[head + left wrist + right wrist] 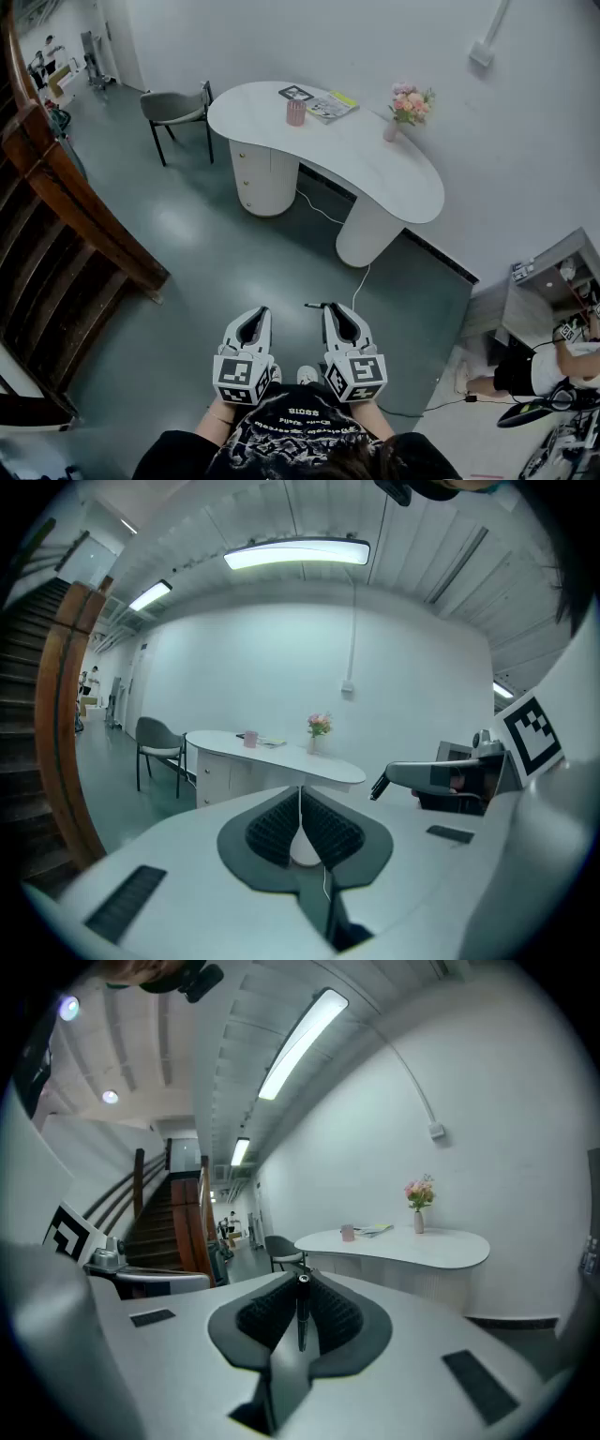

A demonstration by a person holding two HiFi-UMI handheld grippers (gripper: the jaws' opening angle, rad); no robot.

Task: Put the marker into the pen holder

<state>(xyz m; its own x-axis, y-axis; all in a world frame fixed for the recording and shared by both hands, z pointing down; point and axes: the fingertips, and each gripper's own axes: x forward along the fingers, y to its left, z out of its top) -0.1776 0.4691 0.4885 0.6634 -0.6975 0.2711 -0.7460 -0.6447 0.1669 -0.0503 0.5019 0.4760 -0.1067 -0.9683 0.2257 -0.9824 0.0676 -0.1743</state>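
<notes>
**A:** So, what do the jaws hold?

**B:** My right gripper (pixel 300 1283) has its jaws pinched nearly closed on one black marker (pixel 301 1316), clamped between the pads. My left gripper (pixel 301 794) has its jaws pressed together, with nothing between them.

**A:** And the counts?

**B:** Two grippers, one marker and one pink pen holder (pixel 296 112). The holder stands well apart from both grippers, on the white desk (pixel 375 159).

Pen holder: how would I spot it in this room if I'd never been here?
Find the big white curved table. At its end nearest the grey chair, beside a booklet, stands the pen holder. It is a small pink cup with no flowers, unlike the vase further along.
</notes>
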